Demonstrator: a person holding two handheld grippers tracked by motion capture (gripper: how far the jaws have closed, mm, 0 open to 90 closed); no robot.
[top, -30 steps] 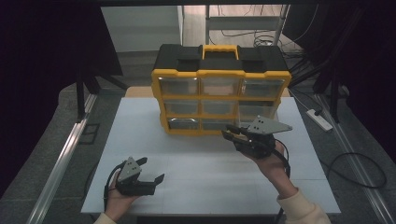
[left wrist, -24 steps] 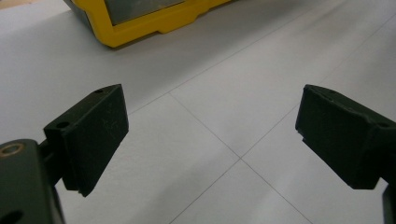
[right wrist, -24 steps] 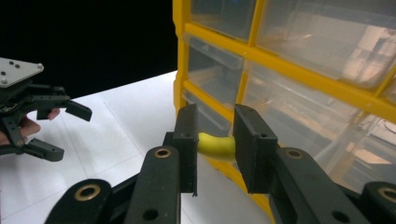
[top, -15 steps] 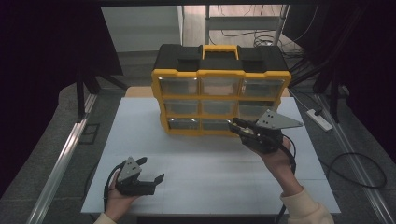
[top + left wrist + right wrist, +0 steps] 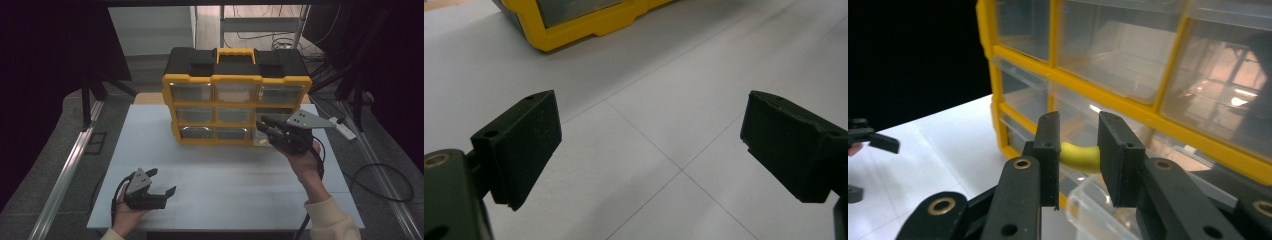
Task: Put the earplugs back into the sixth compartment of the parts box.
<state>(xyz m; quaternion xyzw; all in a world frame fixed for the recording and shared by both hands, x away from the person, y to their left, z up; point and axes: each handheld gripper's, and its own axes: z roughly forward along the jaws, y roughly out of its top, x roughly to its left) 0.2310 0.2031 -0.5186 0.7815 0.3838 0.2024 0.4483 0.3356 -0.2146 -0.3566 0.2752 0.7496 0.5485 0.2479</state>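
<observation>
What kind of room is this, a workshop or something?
Probably a lab or recording space: a white table stands in dark surroundings, cables and a power strip lie on the floor, and a drawer organizer sits on top.

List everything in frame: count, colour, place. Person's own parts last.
Drawer organiser: 1, yellow frame, black top with yellow handle, clear drawers; far middle of table.
Open drawer: 1, clear; bottom row, pulled out at the right gripper.
Small curved piece: 1, yellow; between the right gripper's jaws, above the open drawer.
Table: 1, white.
Power strip: 1, white; floor, right of table.
Cables: several, black; floor, right side and behind.
Left gripper: 1, black; near left of table, jaws wide apart, nothing between.
Right gripper: 1, black with grey plate; at organiser's lower right, shut on the piece.
Hands: 2; cream sleeve on right.
</observation>
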